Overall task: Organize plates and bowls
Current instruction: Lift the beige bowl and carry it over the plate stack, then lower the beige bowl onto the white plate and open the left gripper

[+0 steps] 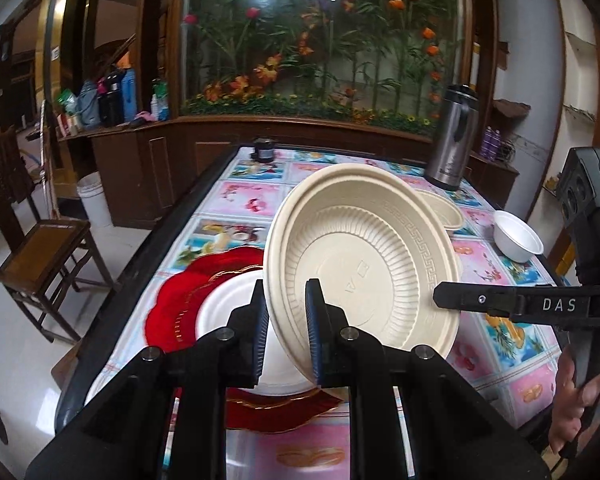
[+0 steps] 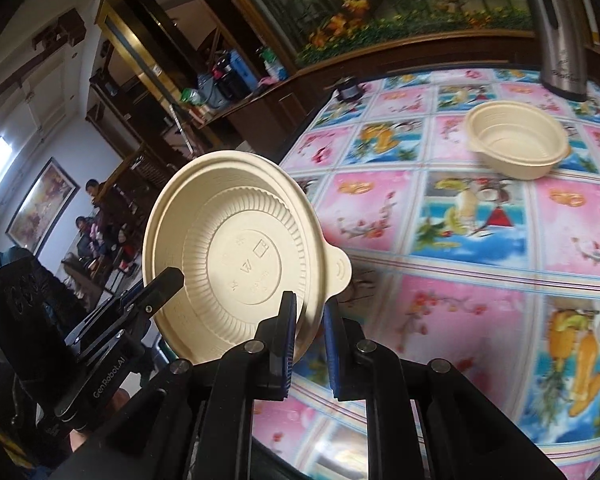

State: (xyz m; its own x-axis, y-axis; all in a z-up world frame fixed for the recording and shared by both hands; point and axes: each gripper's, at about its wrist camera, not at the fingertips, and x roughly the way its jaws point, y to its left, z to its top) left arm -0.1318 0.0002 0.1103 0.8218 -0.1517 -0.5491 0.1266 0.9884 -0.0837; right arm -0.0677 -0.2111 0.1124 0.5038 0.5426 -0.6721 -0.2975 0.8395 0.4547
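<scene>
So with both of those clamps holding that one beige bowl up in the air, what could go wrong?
Each hand-held gripper, left and right, pinches only the thin rim of the beige bowl, so it could slip out or buckle if they pull apart. It hangs tilted above the white plate on the red plate and might knock them when lowered.

I see flower-mural wall (image 1: 320, 40) behind dark wood cabinet (image 1: 148, 168); wooden chair (image 1: 32, 248) left of cabinet on pale floor (image 1: 112, 240).
</scene>
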